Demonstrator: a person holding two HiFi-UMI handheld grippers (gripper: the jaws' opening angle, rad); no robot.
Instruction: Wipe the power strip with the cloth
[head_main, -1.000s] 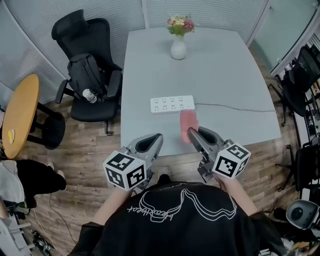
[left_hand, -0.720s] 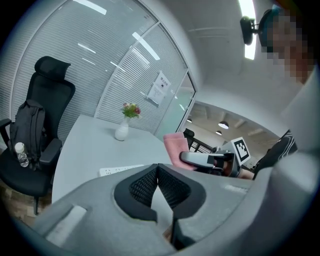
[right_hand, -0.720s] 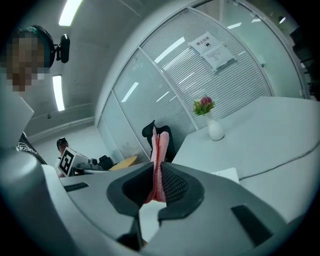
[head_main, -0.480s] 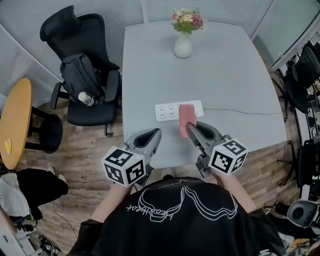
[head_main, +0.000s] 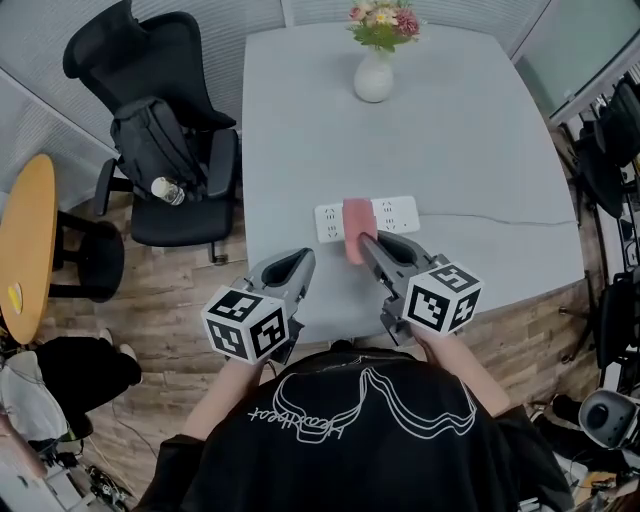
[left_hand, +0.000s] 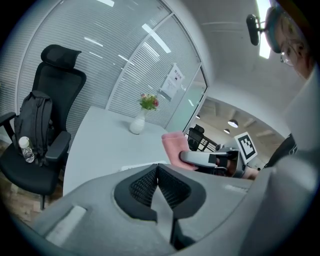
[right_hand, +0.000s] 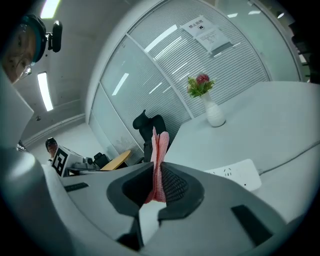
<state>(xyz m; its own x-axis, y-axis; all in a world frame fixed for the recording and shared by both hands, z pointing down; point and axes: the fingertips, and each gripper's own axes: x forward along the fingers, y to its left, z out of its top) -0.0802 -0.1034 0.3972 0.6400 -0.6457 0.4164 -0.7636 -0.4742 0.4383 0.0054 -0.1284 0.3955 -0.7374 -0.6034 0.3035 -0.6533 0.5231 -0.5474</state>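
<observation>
A white power strip (head_main: 390, 214) lies on the grey table (head_main: 450, 130), its cord running off to the right. My right gripper (head_main: 366, 240) is shut on a pink cloth (head_main: 357, 226), which stands folded between the jaws and hangs over the left part of the strip. In the right gripper view the pink cloth (right_hand: 159, 155) rises from the jaws, with the power strip (right_hand: 239, 172) lower right. My left gripper (head_main: 298, 267) is shut with nothing in it, near the table's front edge. The left gripper view shows the pink cloth (left_hand: 176, 146) held by the other gripper.
A white vase of flowers (head_main: 374, 70) stands at the table's far side. A black office chair (head_main: 150, 130) carrying a backpack and a bottle sits left of the table. A round wooden table (head_main: 25, 250) is farther left. More chairs (head_main: 615, 130) stand at the right.
My right gripper has carried the pink cloth forward and left, from the table's front edge up over the power strip. The left gripper has stayed near the front edge.
</observation>
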